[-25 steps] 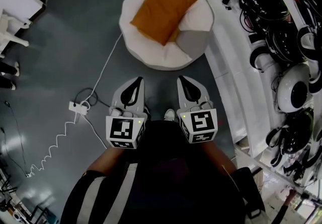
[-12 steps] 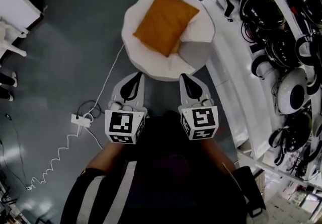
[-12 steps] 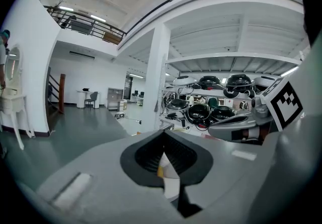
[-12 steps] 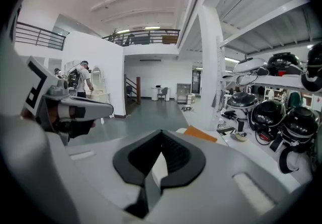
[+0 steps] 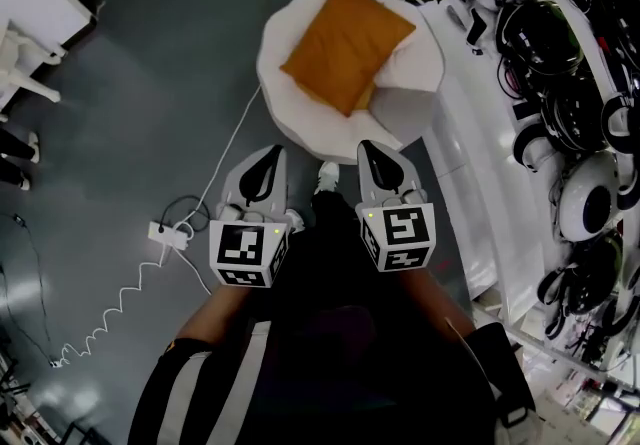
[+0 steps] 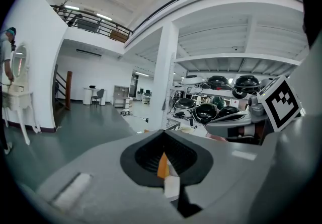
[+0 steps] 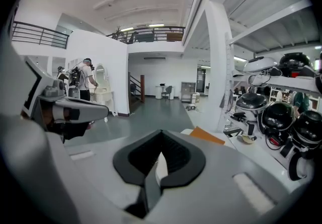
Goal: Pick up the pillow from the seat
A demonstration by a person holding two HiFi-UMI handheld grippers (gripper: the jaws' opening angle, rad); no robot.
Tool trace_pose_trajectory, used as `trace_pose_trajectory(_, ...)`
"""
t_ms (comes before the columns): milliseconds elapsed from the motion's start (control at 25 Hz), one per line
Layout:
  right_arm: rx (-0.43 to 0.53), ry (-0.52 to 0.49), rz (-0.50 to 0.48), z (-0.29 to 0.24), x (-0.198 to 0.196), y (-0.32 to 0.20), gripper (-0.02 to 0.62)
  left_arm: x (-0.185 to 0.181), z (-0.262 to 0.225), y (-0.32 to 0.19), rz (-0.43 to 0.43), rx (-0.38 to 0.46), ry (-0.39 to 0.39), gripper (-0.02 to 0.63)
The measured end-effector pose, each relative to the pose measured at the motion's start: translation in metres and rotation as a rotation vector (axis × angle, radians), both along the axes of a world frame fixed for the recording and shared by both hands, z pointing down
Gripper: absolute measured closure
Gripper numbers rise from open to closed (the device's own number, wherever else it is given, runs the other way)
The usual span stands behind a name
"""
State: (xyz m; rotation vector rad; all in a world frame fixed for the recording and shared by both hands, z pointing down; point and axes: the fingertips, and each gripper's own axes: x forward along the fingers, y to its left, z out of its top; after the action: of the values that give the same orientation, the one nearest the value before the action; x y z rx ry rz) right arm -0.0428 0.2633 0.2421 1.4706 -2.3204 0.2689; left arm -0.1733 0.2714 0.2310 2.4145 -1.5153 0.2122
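An orange pillow (image 5: 347, 46) lies on a round white seat (image 5: 300, 118) at the top middle of the head view. My left gripper (image 5: 270, 156) and right gripper (image 5: 371, 149) are held side by side just short of the seat's near rim, both shut with nothing in them. Through the closed jaws of the left gripper view a sliver of the orange pillow (image 6: 162, 165) shows. A corner of the pillow (image 7: 207, 136) peeks over the right gripper's body in the right gripper view.
A white shelf unit (image 5: 560, 113) with black and white helmets and cables runs along the right. A white power strip (image 5: 168, 232) with a coiled cable lies on the grey floor at the left. White furniture (image 5: 30, 3) stands at the far left.
Both grippers, still shut, have moved forward toward the seat, which now lies closer to their tips. The person's white shoe shows between the grippers.
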Motion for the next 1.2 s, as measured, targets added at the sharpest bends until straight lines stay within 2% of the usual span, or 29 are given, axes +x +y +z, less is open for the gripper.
trace_pose_trajectory(200,0.000,0.000,-0.034,0.002,-0.017,-0.028,0.592,-0.016,0.004,-0.022,-0.038,-0.011,-0.010,0.603)
trace_pose_trajectory(400,-0.017,-0.003,-0.023,0.008,-0.015,-0.062,0.592,-0.013,0.008,-0.057,-0.019,-0.022,-0.026,0.603)
trace_pose_trajectory(840,-0.108,-0.024,0.055,0.043,0.030,-0.151,0.592,0.031,0.031,-0.160,0.071,-0.081,-0.086,0.603)
trace_pose_trajectory(1200,-0.157,-0.077,0.100,0.067,0.072,-0.209,0.592,0.077,0.044,-0.229,0.129,-0.123,-0.138,0.603)
